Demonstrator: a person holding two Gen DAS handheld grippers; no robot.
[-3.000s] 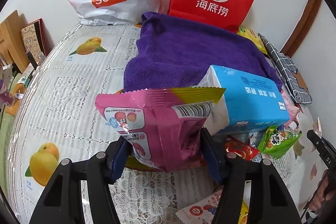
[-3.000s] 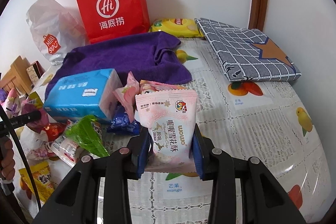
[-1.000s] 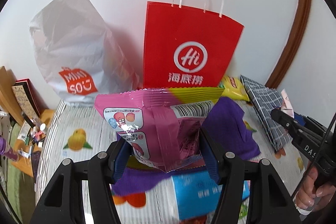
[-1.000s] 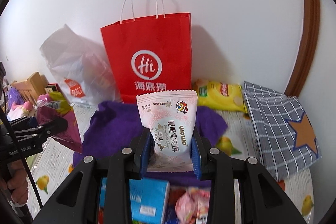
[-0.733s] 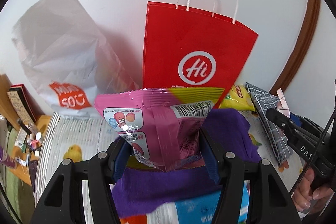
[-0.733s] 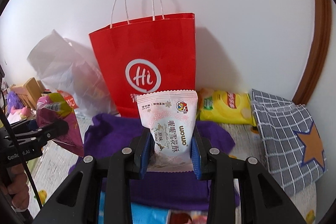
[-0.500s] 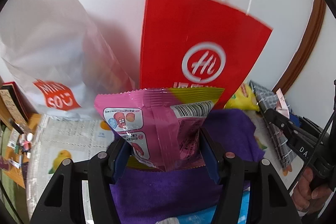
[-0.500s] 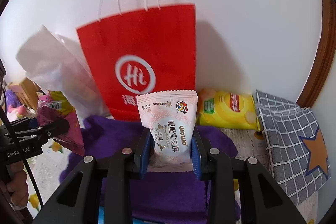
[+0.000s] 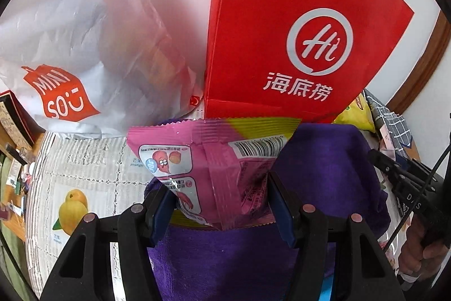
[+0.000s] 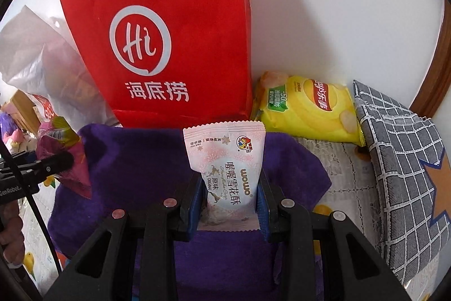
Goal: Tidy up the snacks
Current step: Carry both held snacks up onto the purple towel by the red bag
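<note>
Presently we find the left gripper (image 9: 222,202) with its jaws clamped on a pink and yellow-green foil snack packet (image 9: 214,168), which stands upright between the blue pads, barcode side facing the camera. We find the right gripper (image 10: 229,205) with its jaws closed tight on a pale pink and white sealed snack pouch (image 10: 227,168), also upright, its printed face toward the lens. Both packets are held above a rumpled purple towel (image 10: 135,157) lying on the worktop, which is covered by a white lace cloth printed with fruit (image 9: 81,182).

Directly behind the towel we note a red paper shopping bag with a white "Hi" logo (image 10: 157,44) standing against the white wall. To its left, in the left wrist view, sits a white crinkled plastic bag with an orange-red logo (image 9: 70,52). To the right of the red bag, in the right wrist view, lies a yellow bag of crisps (image 10: 307,109), and just beside that a folded grey checked cloth with an orange star (image 10: 403,168).

In the right wrist view the left gripper and its packet appear at the left edge, over the towel's left side.
</note>
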